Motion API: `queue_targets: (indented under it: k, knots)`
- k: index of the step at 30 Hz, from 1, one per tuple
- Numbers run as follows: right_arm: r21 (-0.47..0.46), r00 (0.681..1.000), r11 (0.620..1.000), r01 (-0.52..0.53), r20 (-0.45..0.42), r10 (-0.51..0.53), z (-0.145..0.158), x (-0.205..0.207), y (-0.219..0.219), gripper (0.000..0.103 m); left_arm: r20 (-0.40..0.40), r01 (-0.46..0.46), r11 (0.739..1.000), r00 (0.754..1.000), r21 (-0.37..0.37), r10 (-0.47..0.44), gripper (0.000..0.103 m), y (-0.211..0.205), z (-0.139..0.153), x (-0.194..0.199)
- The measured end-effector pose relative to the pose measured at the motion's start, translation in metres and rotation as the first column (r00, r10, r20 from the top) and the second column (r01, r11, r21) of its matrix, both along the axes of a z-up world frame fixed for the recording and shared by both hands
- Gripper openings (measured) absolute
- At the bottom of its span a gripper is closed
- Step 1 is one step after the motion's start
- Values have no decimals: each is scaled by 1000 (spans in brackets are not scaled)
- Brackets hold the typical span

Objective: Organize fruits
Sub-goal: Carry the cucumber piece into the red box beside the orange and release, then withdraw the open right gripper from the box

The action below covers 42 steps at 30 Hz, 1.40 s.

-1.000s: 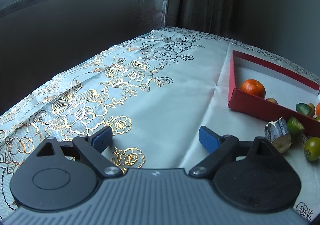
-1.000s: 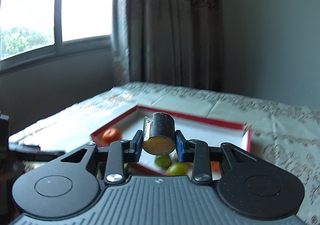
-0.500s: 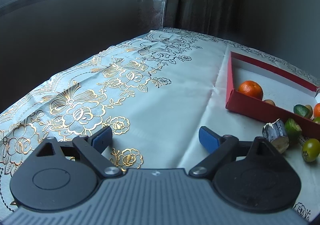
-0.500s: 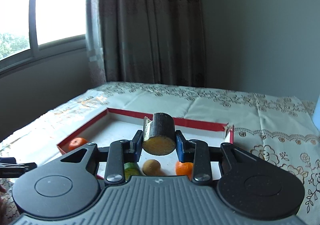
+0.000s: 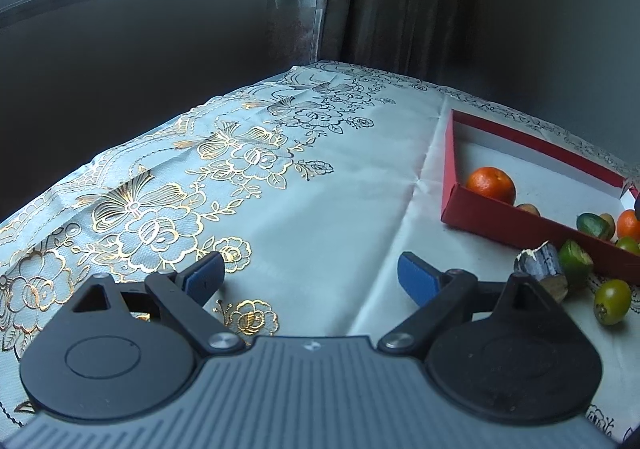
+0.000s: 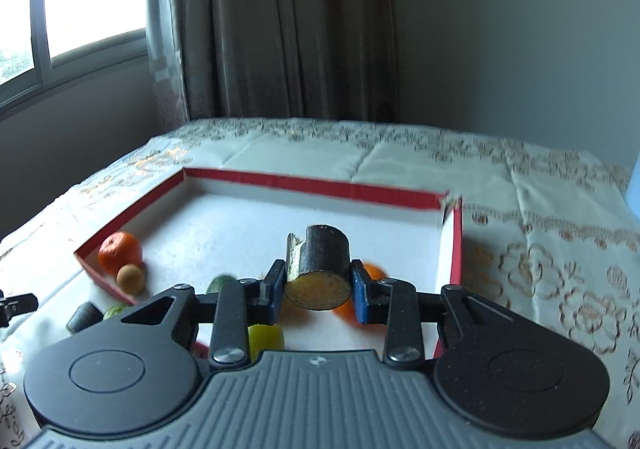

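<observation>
Red tray [image 6: 320, 187] now lies beneath the right gripper [image 6: 318, 285], jaws clenched on the dark cane piece [image 6: 320, 269], ready to drop; left gripper [image 5: 310, 275] idles, released.

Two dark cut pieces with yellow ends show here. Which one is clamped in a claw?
The dark piece between the right claw pads, held over the red tray. The other piece lies on the tablecloth outside the tray, untouched.

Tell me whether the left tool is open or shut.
Open. The left tool has its blue pads spread wide apart, with only bare tablecloth between them and nothing gripped.
</observation>
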State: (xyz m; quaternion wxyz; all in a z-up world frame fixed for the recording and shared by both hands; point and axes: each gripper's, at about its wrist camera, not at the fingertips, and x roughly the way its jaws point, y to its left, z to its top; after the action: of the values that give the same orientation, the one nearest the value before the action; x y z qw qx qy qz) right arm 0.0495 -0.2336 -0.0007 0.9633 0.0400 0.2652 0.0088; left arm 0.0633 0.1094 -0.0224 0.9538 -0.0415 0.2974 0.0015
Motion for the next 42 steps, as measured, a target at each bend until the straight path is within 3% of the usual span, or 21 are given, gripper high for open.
queue_targets:
  k: [7, 21, 24, 36, 42]
  knots:
    - [-3, 998, 998, 60, -30, -60, -8, -22, -19, 33, 14, 6, 1000, 1000, -1, -6, 93, -1, 1, -1]
    - [8, 991, 999, 49, -129, -48, -22, 16, -18, 32, 10, 14, 1000, 1000, -4, -14, 93, 0, 1, 0]
    - [-2, 991, 999, 53, -125, -53, -24, 16, -16, 32, -27, 63, 998, 998, 9, -62, 93, -5, -2, 4]
    - [38, 995, 998, 42, -96, -39, -7, 0, -20, 35, -56, 70, 996, 996, 61, -66, 94, -13, -5, 8]
    - [33, 998, 999, 10, 55, -12, 24, -58, -19, 60, -63, 67, 995, 996, 77, -62, 95, -15, -5, 8]
